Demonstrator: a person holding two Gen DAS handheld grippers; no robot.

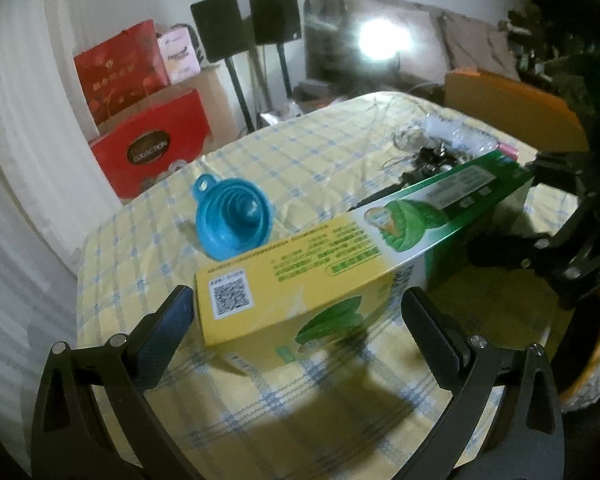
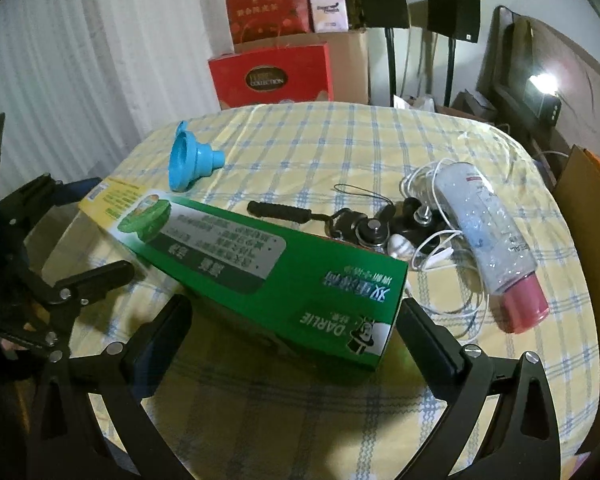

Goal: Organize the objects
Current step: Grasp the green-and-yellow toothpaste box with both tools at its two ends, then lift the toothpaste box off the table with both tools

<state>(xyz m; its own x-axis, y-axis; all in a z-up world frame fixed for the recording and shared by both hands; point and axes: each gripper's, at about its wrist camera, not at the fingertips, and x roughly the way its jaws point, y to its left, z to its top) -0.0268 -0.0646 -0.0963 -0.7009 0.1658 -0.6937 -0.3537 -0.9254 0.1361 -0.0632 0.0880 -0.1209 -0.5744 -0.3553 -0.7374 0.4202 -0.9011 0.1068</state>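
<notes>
A long green and yellow toothpaste box hangs tilted just above the checked tablecloth, with its shadow under it. My left gripper has its fingers spread wide, pressed on the two sides of the yellow end. My right gripper clamps the green end the same way. Each gripper shows in the other's view, at the box's far end. A blue collapsible funnel lies on the cloth beyond the box.
A clear bottle with a pink cap, white earphones and small black parts lie right of the box. Red gift boxes and speaker stands stand behind the table. An orange board is at the right edge.
</notes>
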